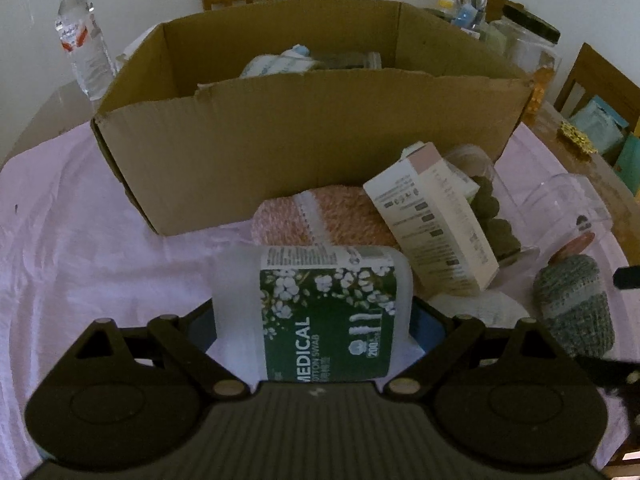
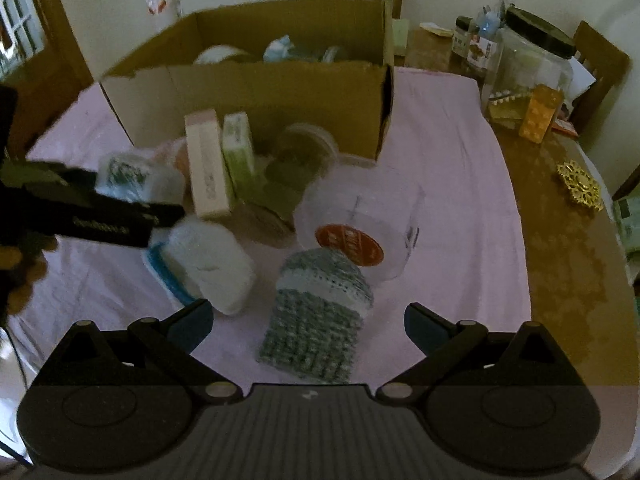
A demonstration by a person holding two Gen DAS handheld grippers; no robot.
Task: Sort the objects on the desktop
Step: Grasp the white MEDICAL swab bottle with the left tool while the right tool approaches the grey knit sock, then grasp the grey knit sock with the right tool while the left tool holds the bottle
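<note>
My left gripper [image 1: 312,320] is shut on a clear cotton swab box [image 1: 320,312] with a green "MEDICAL" label, held above the pink cloth in front of the open cardboard box [image 1: 304,140]. The same swab box shows in the right wrist view [image 2: 132,180], with the left gripper's black body beside it. My right gripper [image 2: 308,324] is open, its fingers either side of a grey knitted cloth [image 2: 316,320] lying on the cloth. That knitted cloth also shows in the left wrist view [image 1: 572,304].
On the pink cloth [image 2: 448,160] lie a white-and-pink carton [image 2: 206,164], a green carton [image 2: 239,152], a clear tub with a red label [image 2: 356,232], a white pack [image 2: 204,264] and a pink towel [image 1: 332,216]. Jars [image 2: 524,64] stand right; a water bottle [image 1: 82,44] stands left.
</note>
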